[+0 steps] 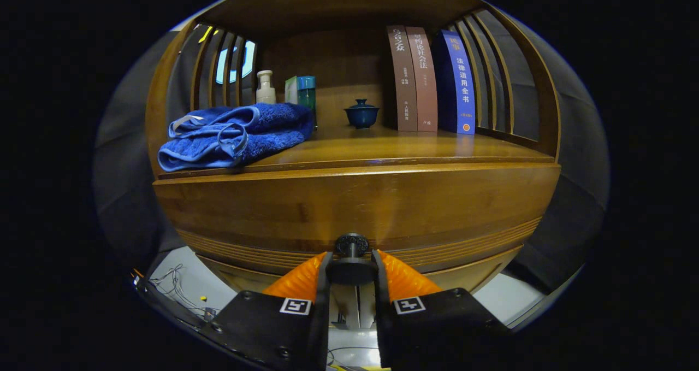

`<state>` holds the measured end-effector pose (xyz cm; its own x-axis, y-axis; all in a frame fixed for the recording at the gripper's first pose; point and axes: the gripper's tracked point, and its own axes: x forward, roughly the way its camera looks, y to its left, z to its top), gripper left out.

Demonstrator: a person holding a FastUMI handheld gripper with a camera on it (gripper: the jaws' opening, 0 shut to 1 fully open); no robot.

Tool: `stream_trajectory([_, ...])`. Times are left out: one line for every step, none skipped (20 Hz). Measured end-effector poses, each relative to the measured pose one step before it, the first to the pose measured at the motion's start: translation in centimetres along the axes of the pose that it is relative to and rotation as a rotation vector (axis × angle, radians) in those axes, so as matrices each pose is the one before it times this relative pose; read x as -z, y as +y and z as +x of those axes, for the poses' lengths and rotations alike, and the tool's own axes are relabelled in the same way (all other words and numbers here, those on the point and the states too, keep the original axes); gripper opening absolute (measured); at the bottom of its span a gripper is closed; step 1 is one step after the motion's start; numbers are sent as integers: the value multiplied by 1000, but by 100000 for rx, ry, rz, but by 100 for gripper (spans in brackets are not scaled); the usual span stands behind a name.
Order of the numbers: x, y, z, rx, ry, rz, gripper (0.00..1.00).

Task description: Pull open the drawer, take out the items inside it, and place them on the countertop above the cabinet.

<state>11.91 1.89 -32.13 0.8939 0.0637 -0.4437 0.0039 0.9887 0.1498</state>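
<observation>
The gripper point(351, 267) has its two fingers set on either side of the round dark drawer knob point(351, 246), and both appear to press on its wider front disc, so I judge the tool clamped on the knob. The knob sits at the middle of the drawer front point(355, 207), the broad wooden panel just under the countertop point(393, 149) of the cabinet. The drawer looks shut, its face flush with the cabinet, so the items inside cannot be seen.

The step in hand is the pull. To do it well, the grip should stay square on the knob, with the fingers behind the disc's rim if possible so they cannot slide off the front. The pull should run straight back along the drawer's travel, level, without lifting or twisting, since a sideways drag may bind the drawer or peel the fingers from the knob. A slow, steady draw is safer than a jerk, which could rock the things above.

On the countertop a folded blue towel point(235, 135) overhangs the front left edge, a small blue lidded cup point(361, 114) stands near the middle back, and books point(431, 81) stand toward the back right. The bare stretch along the front edge, middle to right, seems the best landing place.
</observation>
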Motion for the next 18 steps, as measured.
stream_trajectory([89, -39, -42, 227, 652, -708, 40])
stream_trajectory([54, -40, -211, 227, 597, -889, 40])
stream_trajectory([102, 4, -293, -74, 538, -724, 40])
stream_trajectory([199, 8, -454, -465, 383, 234, 40])
stream_trajectory([160, -14, -627, -307, 468, 144, 40])
stream_trajectory([283, -45, -726, 102, 662, -347, 40])
stream_trajectory([292, -112, -861, 434, 266, -496, 40])
stream_trajectory([276, -28, -813, 249, 636, -81, 40])
stream_trajectory([399, 2, -925, -29, 701, 457, 40])
stream_trajectory([328, -30, -944, -225, 774, 674, 40])
stream_trajectory([422, -26, -928, -416, 844, 1017, 40])
stream_trajectory([450, 24, -952, -305, 932, 617, 40])
stream_trajectory([451, -110, -1000, -100, 961, -545, 40])
stream_trajectory([450, -101, -1091, -75, 816, -869, 40])
stream_trajectory([406, 14, -857, -311, 569, -123, 40])
stream_trajectory([373, -1, -933, -340, 535, 616, 40])
stream_trajectory([379, -17, -805, -146, 619, 616, 40])
stream_trajectory([383, -109, -725, 87, 473, 530, 40])
